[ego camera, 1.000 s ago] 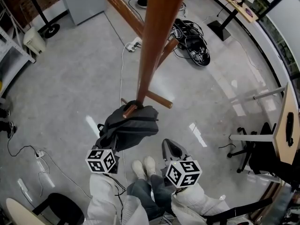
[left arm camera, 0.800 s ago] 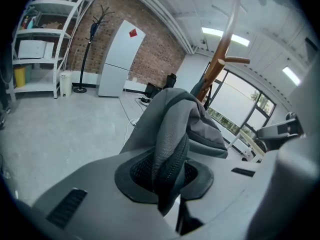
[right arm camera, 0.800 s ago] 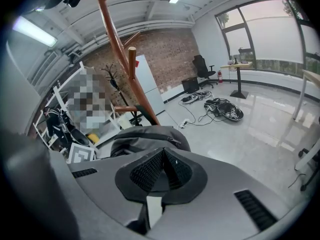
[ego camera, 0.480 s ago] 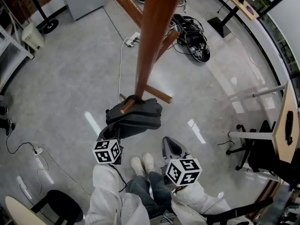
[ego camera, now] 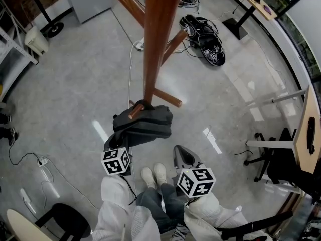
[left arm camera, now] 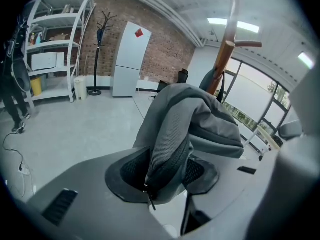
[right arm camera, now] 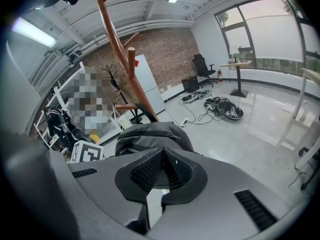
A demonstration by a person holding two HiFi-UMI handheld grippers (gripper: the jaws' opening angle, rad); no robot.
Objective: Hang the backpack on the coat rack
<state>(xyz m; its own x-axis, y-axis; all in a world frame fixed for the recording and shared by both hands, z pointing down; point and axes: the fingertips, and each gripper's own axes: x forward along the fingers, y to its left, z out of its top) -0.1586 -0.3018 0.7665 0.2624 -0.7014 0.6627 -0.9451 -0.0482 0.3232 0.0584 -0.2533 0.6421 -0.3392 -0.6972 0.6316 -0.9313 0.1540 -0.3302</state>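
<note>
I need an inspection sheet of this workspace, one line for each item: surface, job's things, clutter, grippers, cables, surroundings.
Surface: grey glossy floor.
Job's things: backpack hangs by its loop on a low peg of the coat rack.
Clutter: dark heap of gear on the floor beyond the rack.
Grippers: left gripper jaws have just been opening, backpack fabric between them; right gripper shut, empty.
Cables: white cable runs to a power strip.
Surroundings: office chair, desk, white cabinet.

Left tool (left arm camera: pixel 167 170) opening, right tool (right arm camera: pixel 162 170) closed
</note>
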